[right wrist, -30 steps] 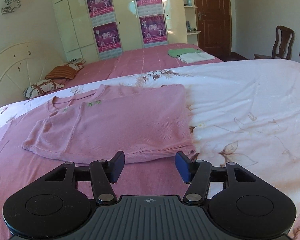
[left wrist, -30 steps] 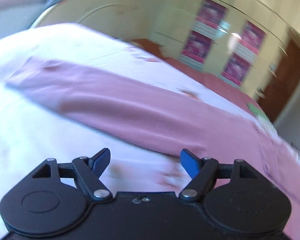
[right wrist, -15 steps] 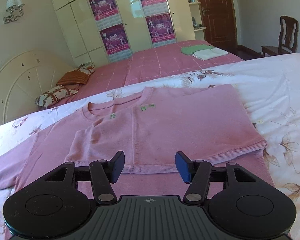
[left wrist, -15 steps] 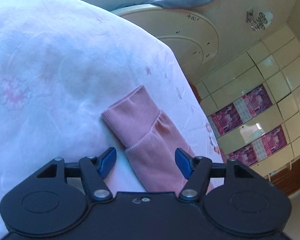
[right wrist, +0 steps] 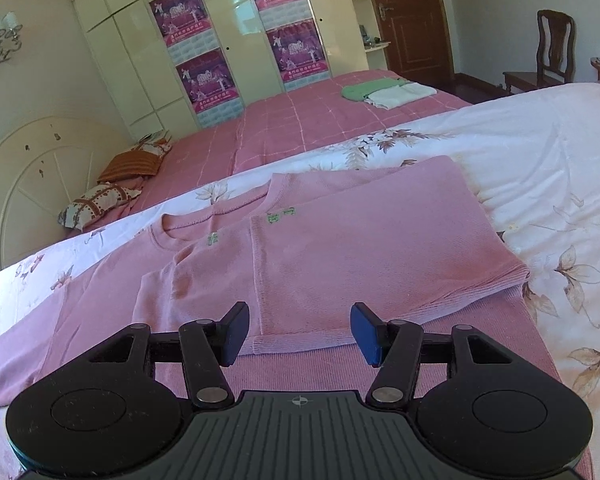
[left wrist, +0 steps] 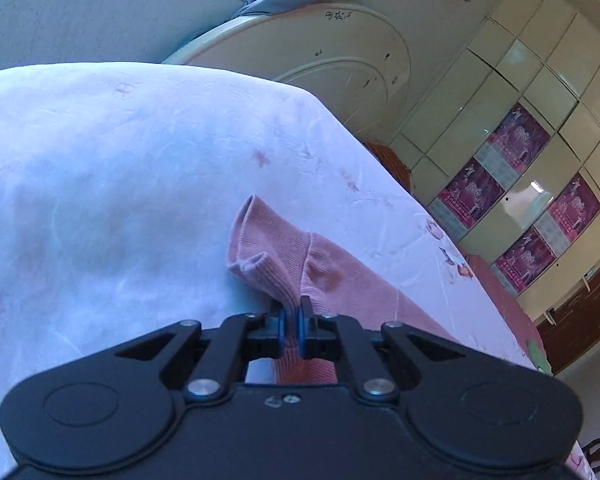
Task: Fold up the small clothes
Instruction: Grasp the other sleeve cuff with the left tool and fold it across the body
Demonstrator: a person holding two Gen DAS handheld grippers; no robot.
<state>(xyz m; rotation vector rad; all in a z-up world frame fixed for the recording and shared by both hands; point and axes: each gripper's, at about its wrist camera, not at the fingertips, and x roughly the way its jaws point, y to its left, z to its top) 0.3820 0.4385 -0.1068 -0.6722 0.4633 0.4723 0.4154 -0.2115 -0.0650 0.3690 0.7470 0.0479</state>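
A pink knitted sweater (right wrist: 340, 248) lies on the flowered white quilt (right wrist: 540, 168), its right side folded over the chest. One long sleeve runs out to the left. In the left wrist view the ribbed cuff of that sleeve (left wrist: 268, 248) is bunched and lifted off the quilt (left wrist: 100, 184). My left gripper (left wrist: 291, 330) is shut on the sleeve just behind the cuff. My right gripper (right wrist: 298, 334) hangs open above the sweater's lower hem, with nothing between its fingers.
A second bed with a pink checked cover (right wrist: 320, 116) stands behind, bearing folded green and white clothes (right wrist: 384, 92) and pillows (right wrist: 100, 200). A cream headboard (left wrist: 324, 52) and wardrobe doors with posters (right wrist: 204, 60) line the wall. A wooden chair (right wrist: 552, 52) stands at the far right.
My left gripper swept along the sleeve to its cuff, then closed on it and raised it. The right gripper drifted left over the sweater, then held still, open throughout.
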